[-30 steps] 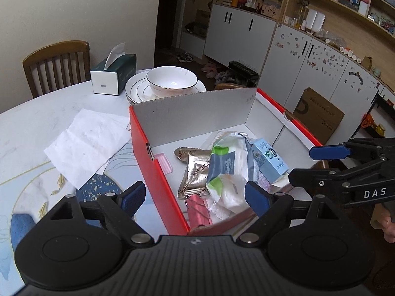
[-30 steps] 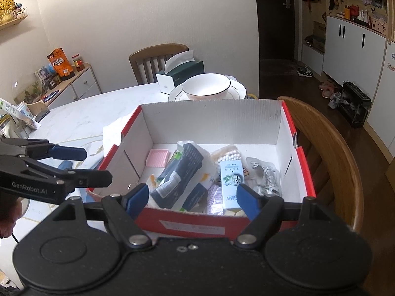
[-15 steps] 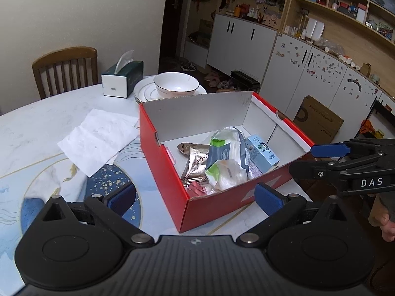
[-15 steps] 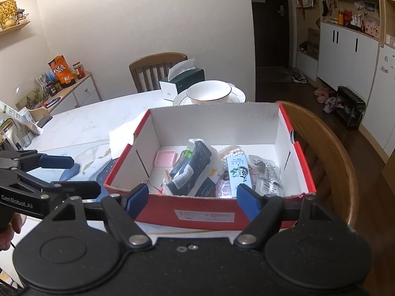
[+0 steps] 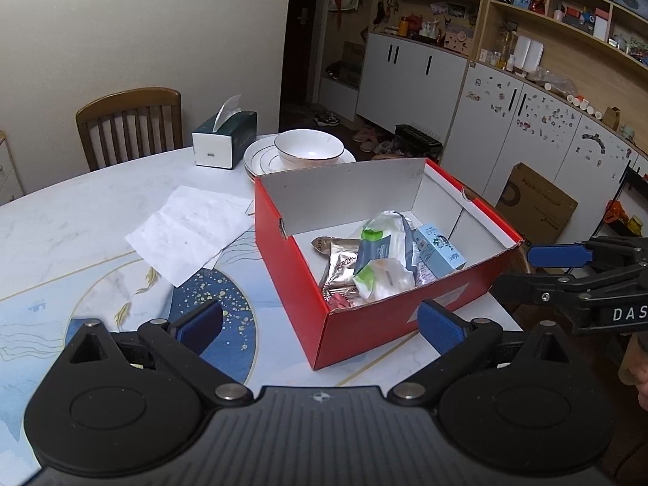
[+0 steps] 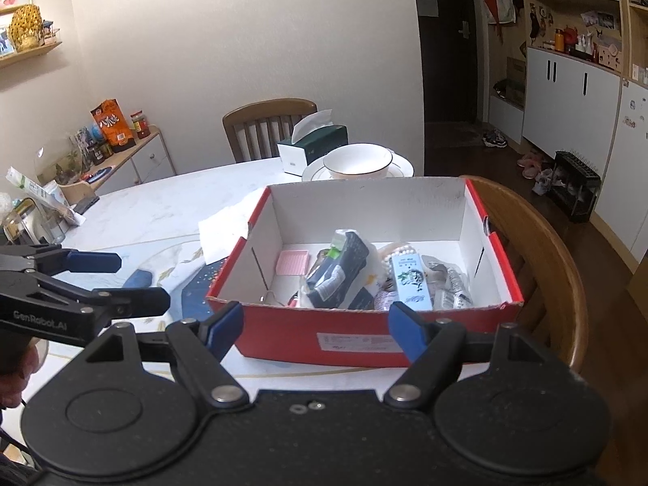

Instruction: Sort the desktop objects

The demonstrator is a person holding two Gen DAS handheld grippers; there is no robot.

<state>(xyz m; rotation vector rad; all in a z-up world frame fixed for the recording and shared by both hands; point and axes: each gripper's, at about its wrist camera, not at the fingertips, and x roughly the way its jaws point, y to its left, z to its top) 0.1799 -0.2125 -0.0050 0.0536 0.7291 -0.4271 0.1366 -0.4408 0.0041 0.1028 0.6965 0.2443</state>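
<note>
A red cardboard box (image 5: 291,267) (image 6: 364,340) with white inner walls stands on the marble table. It holds a light blue carton (image 5: 439,249) (image 6: 411,279), wet-wipe packs (image 5: 380,251) (image 6: 340,263), a silver sachet (image 5: 338,263), a pink item (image 6: 292,262) and other small things. My left gripper (image 5: 320,324) is open and empty, above the table in front of the box's near corner. My right gripper (image 6: 316,324) is open and empty, in front of the box's labelled side.
A white paper sheet (image 5: 190,227) lies left of the box. A tissue box (image 5: 222,137), and a bowl (image 5: 310,150) on plates stand behind it. Wooden chairs (image 5: 129,125) (image 6: 538,259) stand at the table's far side and right beside the box. A small blue object (image 6: 137,278) lies on the table.
Both grippers have drawn back and up from the box. The box now sits farther off and smaller in both views. Both stay open and empty.
</note>
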